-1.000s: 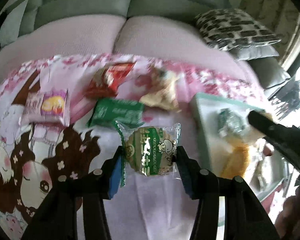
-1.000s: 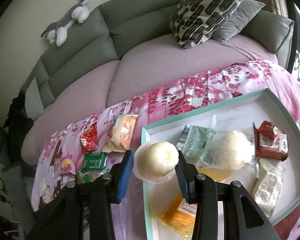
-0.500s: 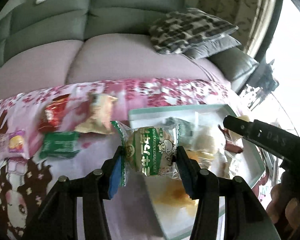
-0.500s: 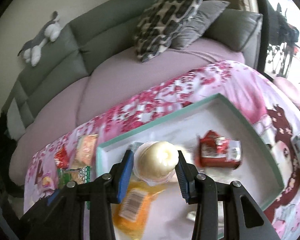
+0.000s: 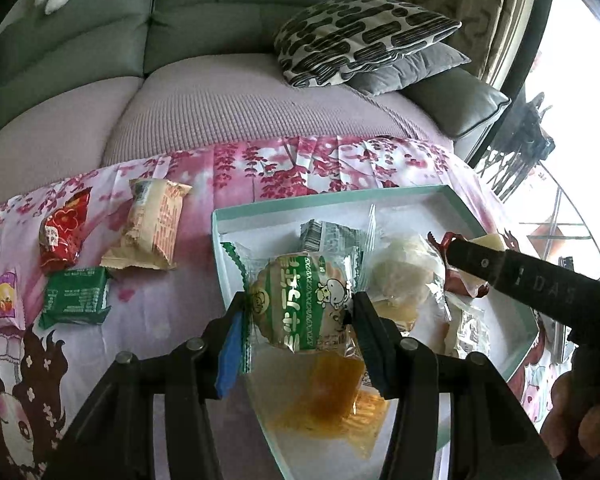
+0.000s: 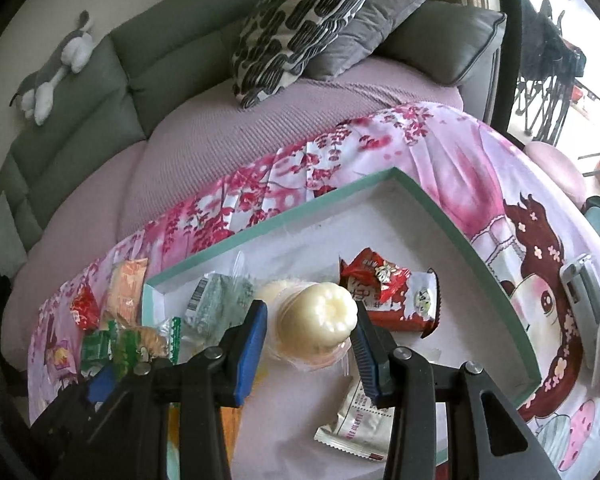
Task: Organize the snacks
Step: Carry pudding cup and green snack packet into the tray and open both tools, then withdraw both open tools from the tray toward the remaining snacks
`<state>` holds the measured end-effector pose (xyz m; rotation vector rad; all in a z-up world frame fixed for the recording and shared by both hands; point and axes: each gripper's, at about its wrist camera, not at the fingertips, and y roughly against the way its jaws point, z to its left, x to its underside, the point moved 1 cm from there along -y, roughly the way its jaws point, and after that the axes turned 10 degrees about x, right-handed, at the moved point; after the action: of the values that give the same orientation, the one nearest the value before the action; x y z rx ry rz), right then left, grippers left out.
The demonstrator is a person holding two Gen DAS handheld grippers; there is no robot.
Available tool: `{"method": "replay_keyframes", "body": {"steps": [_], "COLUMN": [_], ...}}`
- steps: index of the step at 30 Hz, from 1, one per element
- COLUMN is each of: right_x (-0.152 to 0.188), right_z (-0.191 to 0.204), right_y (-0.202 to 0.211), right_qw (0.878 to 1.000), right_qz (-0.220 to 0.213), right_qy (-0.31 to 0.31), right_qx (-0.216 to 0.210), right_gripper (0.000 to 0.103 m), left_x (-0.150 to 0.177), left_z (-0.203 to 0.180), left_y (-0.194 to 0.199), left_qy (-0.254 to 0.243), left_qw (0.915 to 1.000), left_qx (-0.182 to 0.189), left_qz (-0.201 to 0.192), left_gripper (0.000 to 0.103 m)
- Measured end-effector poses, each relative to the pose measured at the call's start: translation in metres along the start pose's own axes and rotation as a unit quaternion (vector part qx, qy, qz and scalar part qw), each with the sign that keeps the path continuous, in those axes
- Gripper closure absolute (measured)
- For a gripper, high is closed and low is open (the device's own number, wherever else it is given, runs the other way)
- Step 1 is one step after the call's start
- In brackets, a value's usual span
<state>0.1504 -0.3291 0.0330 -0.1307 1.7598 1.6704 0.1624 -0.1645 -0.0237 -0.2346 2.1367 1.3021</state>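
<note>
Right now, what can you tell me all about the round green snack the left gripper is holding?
The green snack is a round, golden-brown biscuit sealed in a clear crinkly wrapper with a green band, white writing and a little cartoon cow. The wrapper's zigzag edge sticks out to one side. The left gripper pinches it between its blue-padded fingers, label towards the camera, up in the air over the near corner of the box, above an orange packet. Nothing else touches it.

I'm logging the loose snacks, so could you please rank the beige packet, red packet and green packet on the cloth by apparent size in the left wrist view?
1. beige packet, clearly largest.
2. red packet and green packet look about alike; I won't rank them.
</note>
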Motion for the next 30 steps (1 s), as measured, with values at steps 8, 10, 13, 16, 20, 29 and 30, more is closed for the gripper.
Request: {"method": "replay_keyframes", "body": {"steps": [8, 10, 13, 16, 20, 29, 30], "right_x": [0.002, 0.002, 0.003, 0.003, 0.002, 0.000, 0.001], "right_z": [-0.003, -0.002, -0.004, -0.006, -0.009, -0.005, -0.004], "right_y": [-0.005, -0.005, -0.004, -0.004, -0.001, 0.004, 0.002], "right_qw": [1.000, 0.999, 0.999, 0.999, 0.999, 0.999, 0.999], "right_qz": [0.018, 0.022, 0.029, 0.033, 0.029, 0.024, 0.028], "right_qy": [0.002, 0.005, 0.005, 0.003, -0.004, 0.003, 0.005], "right_qx": [0.018, 0.024, 0.029, 0.032, 0.031, 0.027, 0.027], "right_gripper": [0.058, 0.058, 0.058, 0.057, 0.058, 0.056, 0.053], "left_x": [-0.001, -0.001, -0.001, -0.003, -0.005, -0.007, -0.007], "left_z": [-0.001, -0.002, -0.005, -0.006, -0.002, 0.019, 0.022], "left_y": [-0.001, -0.001, 0.001, 0.005, 0.009, 0.020, 0.021], "left_qy": [0.004, 0.003, 0.002, 0.002, 0.011, 0.061, 0.068], "left_qw": [0.9999, 0.9999, 0.9998, 0.9998, 0.9995, 0.9971, 0.9963], "left_qx": [0.000, 0.001, 0.003, -0.001, -0.016, -0.043, -0.050], "left_qz": [0.012, 0.014, 0.017, 0.018, 0.023, 0.015, 0.014], "left_gripper": [0.043, 0.043, 0.043, 0.042, 0.036, 0.022, 0.015]}}
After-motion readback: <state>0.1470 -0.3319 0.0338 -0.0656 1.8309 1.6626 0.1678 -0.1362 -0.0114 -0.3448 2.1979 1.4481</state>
